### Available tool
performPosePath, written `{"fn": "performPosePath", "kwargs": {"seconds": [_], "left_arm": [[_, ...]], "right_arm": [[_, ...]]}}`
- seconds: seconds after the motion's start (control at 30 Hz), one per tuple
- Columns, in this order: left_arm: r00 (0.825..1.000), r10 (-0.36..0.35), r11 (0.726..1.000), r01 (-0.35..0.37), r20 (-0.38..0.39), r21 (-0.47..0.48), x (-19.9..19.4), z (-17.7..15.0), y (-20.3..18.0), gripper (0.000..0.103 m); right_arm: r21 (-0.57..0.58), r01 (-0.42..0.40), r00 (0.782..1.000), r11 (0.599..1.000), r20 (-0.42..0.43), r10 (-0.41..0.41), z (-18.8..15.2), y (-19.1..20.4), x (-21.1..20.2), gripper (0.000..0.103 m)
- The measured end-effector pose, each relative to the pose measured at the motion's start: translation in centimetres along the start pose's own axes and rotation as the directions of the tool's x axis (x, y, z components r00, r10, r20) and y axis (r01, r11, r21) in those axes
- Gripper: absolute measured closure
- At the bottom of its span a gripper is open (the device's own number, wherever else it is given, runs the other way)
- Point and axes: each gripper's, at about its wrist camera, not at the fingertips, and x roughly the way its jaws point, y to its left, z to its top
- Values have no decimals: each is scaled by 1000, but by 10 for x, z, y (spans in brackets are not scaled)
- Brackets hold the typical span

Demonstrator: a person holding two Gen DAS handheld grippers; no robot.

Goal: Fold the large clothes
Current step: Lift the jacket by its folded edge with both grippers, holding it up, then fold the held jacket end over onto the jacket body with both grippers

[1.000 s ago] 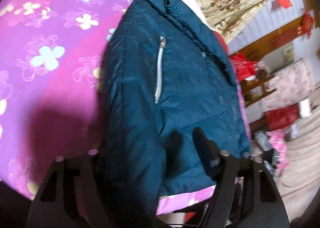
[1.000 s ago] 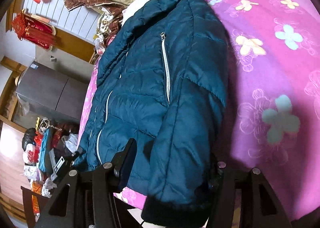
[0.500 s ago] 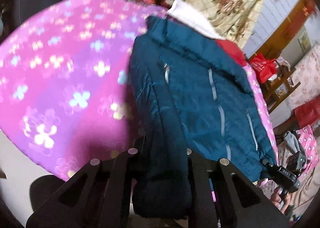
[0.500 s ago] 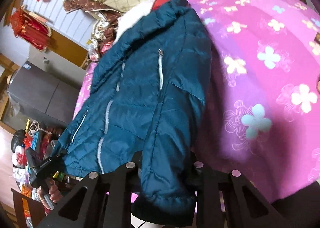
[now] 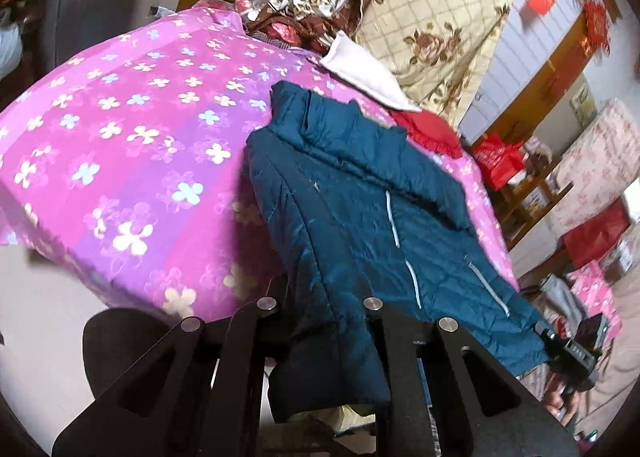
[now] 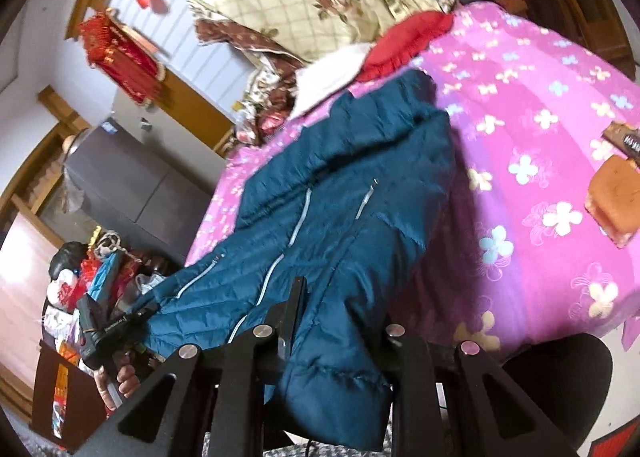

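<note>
A dark teal puffer jacket (image 5: 360,201) lies front-up on a pink flowered bed cover (image 5: 132,145), collar toward the pillows. My left gripper (image 5: 326,309) is shut on the cuff end of one sleeve (image 5: 332,361), which hangs off the bed's near edge. My right gripper (image 6: 340,321) is shut on the other sleeve's cuff (image 6: 340,389); the jacket (image 6: 348,193) stretches away from it. The right gripper also shows in the left wrist view (image 5: 568,349), at the jacket's far hem, and the left gripper shows in the right wrist view (image 6: 108,321).
A cream floral quilt (image 5: 436,25), a white pillow (image 5: 360,69) and a red cloth (image 5: 428,129) are piled at the bed's head. An orange-brown object (image 6: 614,197) lies on the cover at right. A grey cabinet (image 6: 132,193) and cluttered bags (image 6: 84,277) stand beside the bed.
Both grippers closed on the sleeve cuffs and pulled back and up from the bed. More of the bed and room is in view, and the sleeves are drawn out toward the near edge.
</note>
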Motion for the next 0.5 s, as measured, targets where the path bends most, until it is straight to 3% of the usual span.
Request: {"fn": "performPosePath", "kwargs": {"seconds": [0.2,0.5], "left_arm": [[1000,2,1000,-2,31,-13,-13,-4,1,93],[993,81,992,-88,83,85,-3,13,-22,93]], "right_arm": [[-16,10,1000,1000,13,-10,-1,6,-3,83],[-59,32,999,998,28,-31,31,16,8,83]]}}
